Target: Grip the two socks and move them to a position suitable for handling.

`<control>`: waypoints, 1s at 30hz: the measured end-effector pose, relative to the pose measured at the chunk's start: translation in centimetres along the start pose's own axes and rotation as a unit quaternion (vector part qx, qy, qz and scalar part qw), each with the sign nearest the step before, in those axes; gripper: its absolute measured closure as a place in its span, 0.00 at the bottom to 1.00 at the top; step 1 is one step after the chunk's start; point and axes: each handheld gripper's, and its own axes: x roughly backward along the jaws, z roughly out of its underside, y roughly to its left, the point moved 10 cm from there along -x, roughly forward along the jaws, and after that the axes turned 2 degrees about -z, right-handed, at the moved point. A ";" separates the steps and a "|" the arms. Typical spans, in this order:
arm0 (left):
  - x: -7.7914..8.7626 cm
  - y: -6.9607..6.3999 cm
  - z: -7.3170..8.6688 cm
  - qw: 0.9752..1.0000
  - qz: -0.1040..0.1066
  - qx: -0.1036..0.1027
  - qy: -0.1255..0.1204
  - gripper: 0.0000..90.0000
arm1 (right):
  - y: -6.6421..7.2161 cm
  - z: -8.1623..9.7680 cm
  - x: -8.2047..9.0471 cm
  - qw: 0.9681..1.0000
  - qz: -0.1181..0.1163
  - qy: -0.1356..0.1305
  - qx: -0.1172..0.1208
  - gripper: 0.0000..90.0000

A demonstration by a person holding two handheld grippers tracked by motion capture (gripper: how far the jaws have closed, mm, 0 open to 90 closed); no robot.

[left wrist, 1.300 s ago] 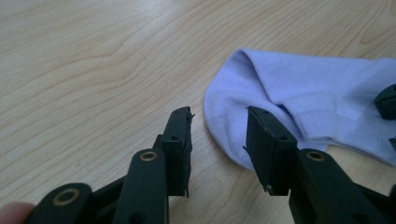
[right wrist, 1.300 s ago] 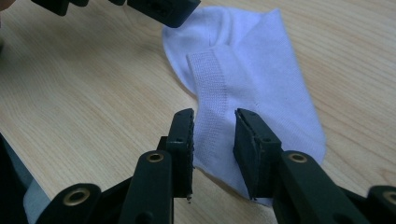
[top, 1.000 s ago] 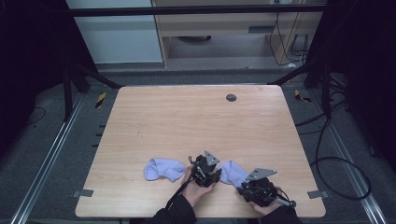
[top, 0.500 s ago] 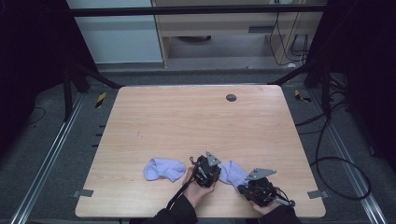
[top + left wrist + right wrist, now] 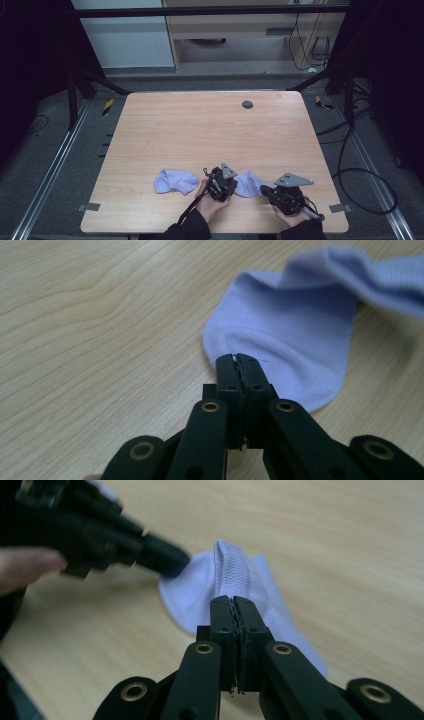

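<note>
Both grippers, left gripper (image 5: 238,356) and right gripper (image 5: 232,599), have just clamped shut on one lilac sock (image 5: 248,183).

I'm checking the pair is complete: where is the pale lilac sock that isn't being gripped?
In the high view the loose pale lilac sock lies near the wooden table's front edge, just left of the left tool.

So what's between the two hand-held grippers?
In the high view, a pale purple sock lies between the left hand-held gripper and right hand-held gripper; each pinches one end.
</note>
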 end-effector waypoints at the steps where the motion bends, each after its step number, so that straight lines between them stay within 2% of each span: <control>1: 0.0 -0.1 0.0 1.000 0.002 0.000 0.000 0.99 | -0.4 -0.3 0.1 1.000 0.008 -0.008 -0.006 0.99; 4: 0.0 -0.2 0.0 1.000 0.007 -0.004 0.002 0.99 | -1.8 -0.7 0.4 0.999 0.037 -0.018 -0.025 0.99; 10: 0.1 -0.3 0.0 1.000 0.011 -0.009 0.004 0.99 | -4.3 -0.1 0.6 0.994 0.086 -0.006 -0.063 0.98; 14: 0.1 -0.4 0.0 1.000 0.010 -0.015 0.007 0.99 | -5.7 0.3 0.6 0.991 0.112 0.001 -0.066 0.98; 21: -0.1 -0.5 -0.2 1.000 0.007 -0.017 0.005 0.98 | -7.4 1.1 0.8 0.986 0.149 0.016 -0.075 0.97; 23: -0.2 -0.5 -0.3 1.000 0.004 -0.015 0.000 0.95 | -7.7 1.1 0.9 0.984 0.164 0.013 -0.072 0.91; 24: -0.1 -0.4 -0.4 1.000 0.003 -0.013 -0.002 0.90 | -7.8 1.1 1.0 0.983 0.168 0.012 -0.071 0.90; 30: 1.1 0.5 -1.1 1.000 0.004 -0.002 -0.025 0.73 | -7.7 0.6 1.4 0.984 0.164 -0.013 -0.066 0.81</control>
